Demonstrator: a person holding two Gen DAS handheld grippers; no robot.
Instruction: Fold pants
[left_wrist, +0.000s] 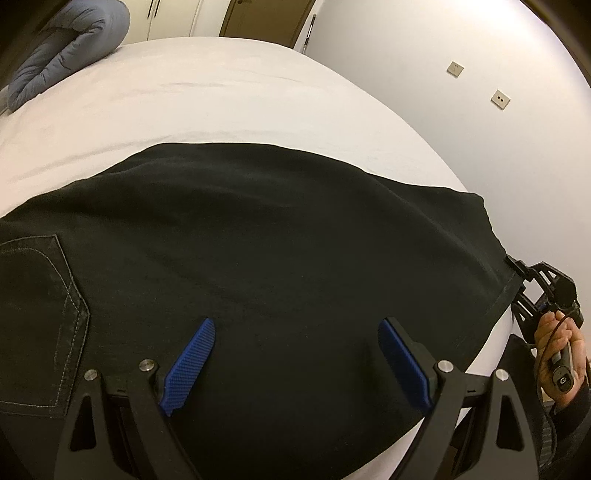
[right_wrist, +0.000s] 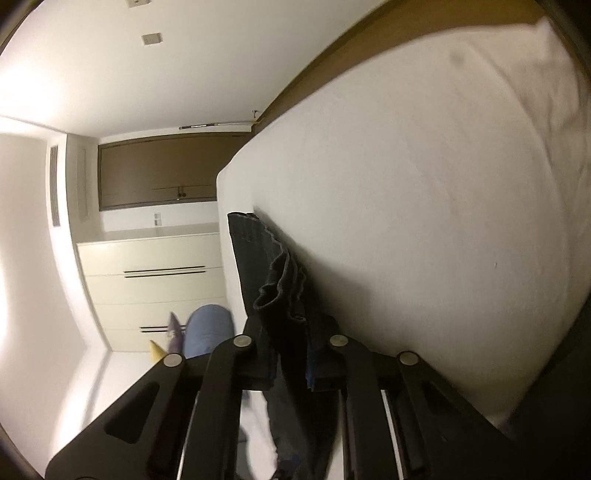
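Black pants (left_wrist: 258, 240) lie spread across a white bed (left_wrist: 221, 99), a stitched back pocket (left_wrist: 37, 314) at the left. My left gripper (left_wrist: 295, 323) hovers just over the cloth, its blue pads (left_wrist: 192, 362) wide apart and nothing between them. At the right edge of the bed, my right gripper (left_wrist: 517, 267) pinches the hem end of the pants, a hand (left_wrist: 557, 343) on its handle. In the right wrist view the bunched hem of the pants (right_wrist: 255, 251) sticks out from between the fingers of the right gripper (right_wrist: 291, 332), which is shut on it.
A rolled grey-blue duvet (left_wrist: 70, 48) sits at the bed's far left corner. A white wall with two sockets (left_wrist: 500, 99) runs close along the right side. The right wrist view shows the bare sheet (right_wrist: 424, 221) and cream drawers (right_wrist: 155, 288).
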